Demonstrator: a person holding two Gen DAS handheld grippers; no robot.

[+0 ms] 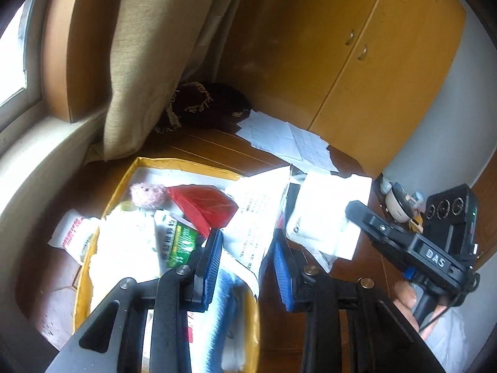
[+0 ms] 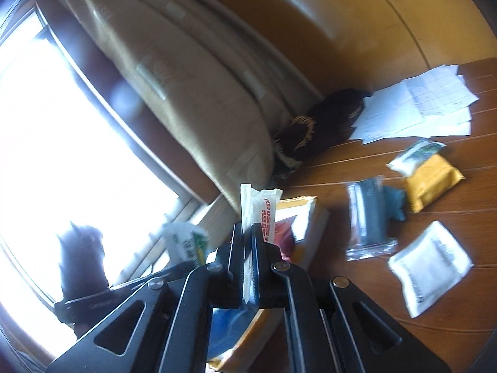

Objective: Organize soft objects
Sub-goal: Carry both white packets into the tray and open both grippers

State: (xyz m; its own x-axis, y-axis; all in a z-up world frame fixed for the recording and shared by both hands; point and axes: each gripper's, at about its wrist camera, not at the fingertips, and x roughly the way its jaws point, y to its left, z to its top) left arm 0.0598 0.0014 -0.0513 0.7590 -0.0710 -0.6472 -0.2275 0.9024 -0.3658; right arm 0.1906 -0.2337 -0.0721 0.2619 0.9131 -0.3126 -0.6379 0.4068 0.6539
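Observation:
A yellow box (image 1: 146,162) on the wooden table holds soft items: a pink knitted piece (image 1: 147,195), a red pouch (image 1: 203,203), a green-labelled packet (image 1: 180,242) and white packets. My left gripper (image 1: 248,258) is open and empty just above the box's right side. My right gripper (image 2: 248,248) is shut on a white packet with red print (image 2: 261,208), held up over the box (image 2: 298,205). The right gripper also shows in the left wrist view (image 1: 351,208), holding a white packet (image 1: 323,217).
On the table lie a clear bag with dark cloth (image 2: 369,217), a yellow packet (image 2: 431,183), a white packet (image 2: 430,267) and loose papers (image 2: 416,105). A beige curtain (image 1: 146,62), a dark tasselled cloth (image 1: 205,102) and a wooden cabinet (image 1: 372,46) stand behind.

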